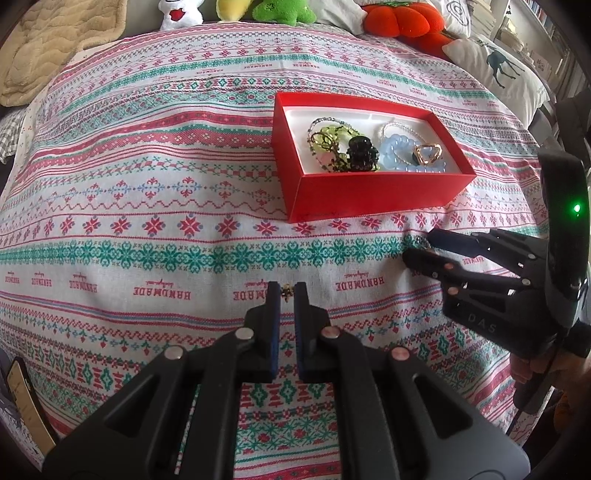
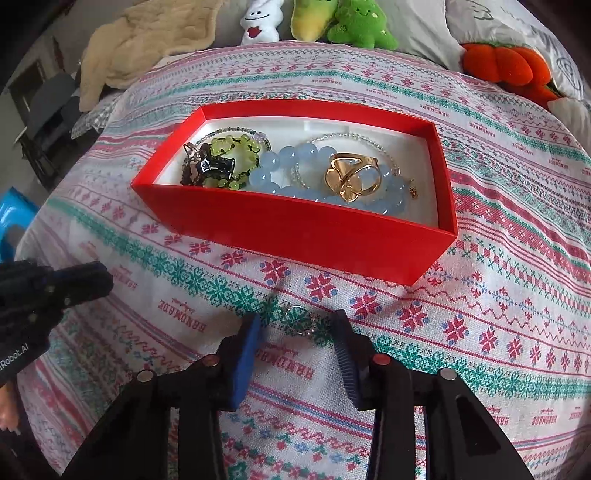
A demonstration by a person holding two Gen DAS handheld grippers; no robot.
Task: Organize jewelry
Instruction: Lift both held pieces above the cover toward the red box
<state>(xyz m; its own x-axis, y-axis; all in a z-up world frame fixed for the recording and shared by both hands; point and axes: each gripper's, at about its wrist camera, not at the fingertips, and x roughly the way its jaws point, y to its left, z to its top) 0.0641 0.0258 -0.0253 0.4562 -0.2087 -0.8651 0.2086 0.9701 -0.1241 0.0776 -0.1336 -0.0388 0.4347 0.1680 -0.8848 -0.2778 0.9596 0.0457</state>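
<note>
A red box (image 1: 373,188) (image 2: 295,236) sits on the patterned bedspread. It holds a green bead bracelet (image 2: 236,147), a black hair claw (image 1: 360,153), a blue bead bracelet (image 2: 291,162) and a gold ring (image 2: 351,175). My left gripper (image 1: 285,291) is nearly closed around a small gold earring (image 1: 286,291) lying on the cloth in front of the box. My right gripper (image 2: 297,325) is open, its jaws on either side of a small silver ring (image 2: 299,319) on the cloth. In the left wrist view the right gripper (image 1: 417,245) shows at the right.
Plush toys (image 2: 354,22) and an orange cushion (image 2: 506,62) line the far edge of the bed. A beige blanket (image 2: 147,44) lies at the back left. A white deer-print pillow (image 1: 498,70) is at the right. The left gripper (image 2: 55,291) shows at the left edge.
</note>
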